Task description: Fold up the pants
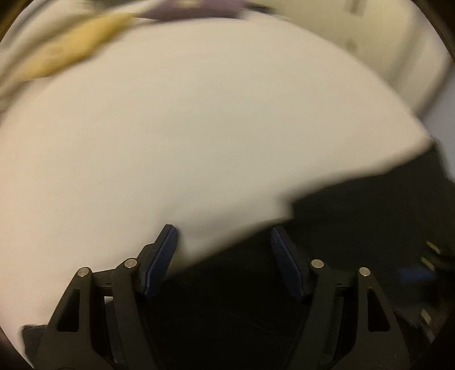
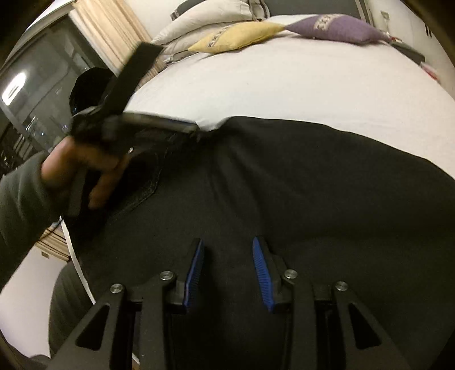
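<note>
- The black pants lie spread on a white bed. In the right wrist view they run as a broad band from the lower left up toward the right edge, so their long axis seems to lie roughly across the picture.
- The right gripper hovers directly over the middle of the cloth. Its jaws are partly apart, with nothing between the blue pads; I cannot tell if the tips touch the fabric.
- The left gripper is at the far edge of the pants, where black cloth meets white sheet. In its own blurred view the edge runs slantwise between the jaws. They stand apart and empty, one pad over the sheet and the other over the cloth.
- In the right wrist view the left gripper points at that edge near a stitched pocket, carried by a hand in a grey sleeve.
- Judgement: the left gripper is nearer to an edge it could grasp, while the right would need to move out to a hem or side first.
- A yellow pillow, a purple pillow and white pillows lie at the head of the bed, well apart from the pants. A curtain and a dark window are on the left.
</note>
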`<state>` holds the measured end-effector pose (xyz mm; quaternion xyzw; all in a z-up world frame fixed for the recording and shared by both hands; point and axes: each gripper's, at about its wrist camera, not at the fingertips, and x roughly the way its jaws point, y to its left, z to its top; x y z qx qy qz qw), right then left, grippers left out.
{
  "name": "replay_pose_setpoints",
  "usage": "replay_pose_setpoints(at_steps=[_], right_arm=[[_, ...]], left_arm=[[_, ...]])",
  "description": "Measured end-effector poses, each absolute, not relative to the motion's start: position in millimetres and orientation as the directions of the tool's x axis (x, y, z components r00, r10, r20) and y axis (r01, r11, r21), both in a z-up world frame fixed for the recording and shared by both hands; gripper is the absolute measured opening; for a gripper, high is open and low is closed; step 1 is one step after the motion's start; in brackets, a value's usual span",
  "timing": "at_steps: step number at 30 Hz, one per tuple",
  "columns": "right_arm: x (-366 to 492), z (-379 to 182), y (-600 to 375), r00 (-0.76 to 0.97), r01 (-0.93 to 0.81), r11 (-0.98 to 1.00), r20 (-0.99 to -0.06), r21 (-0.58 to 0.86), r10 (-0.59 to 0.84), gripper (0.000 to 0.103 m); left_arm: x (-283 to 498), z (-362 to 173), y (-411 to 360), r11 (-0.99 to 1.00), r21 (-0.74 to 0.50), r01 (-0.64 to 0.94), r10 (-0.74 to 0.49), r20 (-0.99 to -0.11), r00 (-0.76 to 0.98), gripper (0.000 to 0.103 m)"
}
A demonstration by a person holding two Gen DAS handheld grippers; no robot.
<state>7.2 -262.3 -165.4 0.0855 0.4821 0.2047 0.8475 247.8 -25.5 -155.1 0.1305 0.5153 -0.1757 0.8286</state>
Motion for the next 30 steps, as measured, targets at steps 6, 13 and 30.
replay_pose_setpoints(at_steps=[6,13,30], right_arm=[[6.7,-155.6,-259.9,0.458,-0.243,0.888,-0.761,0.390,0.460,0.039],[10.0,-169.6,-265.8,0.451,-0.235,0.884,-0.760,0.404,0.468,0.042],[21.3,-173.8,-363.3,0.546,-0.057,0.872,-0.716,0.487,0.436,0.031]], left_arm=[[226.5,-98.9,-26.3,0.909,0.019,0.415,-0.219,-0.828,0.516,0.065],[189.9,-142.1,-117.4,0.709,-0.005,0.705,-0.281,-0.919,0.276,0.069],[148.8,-126.4,-62.1,0.812,0.183,0.554,-0.140,-0.860,0.490,0.076]])
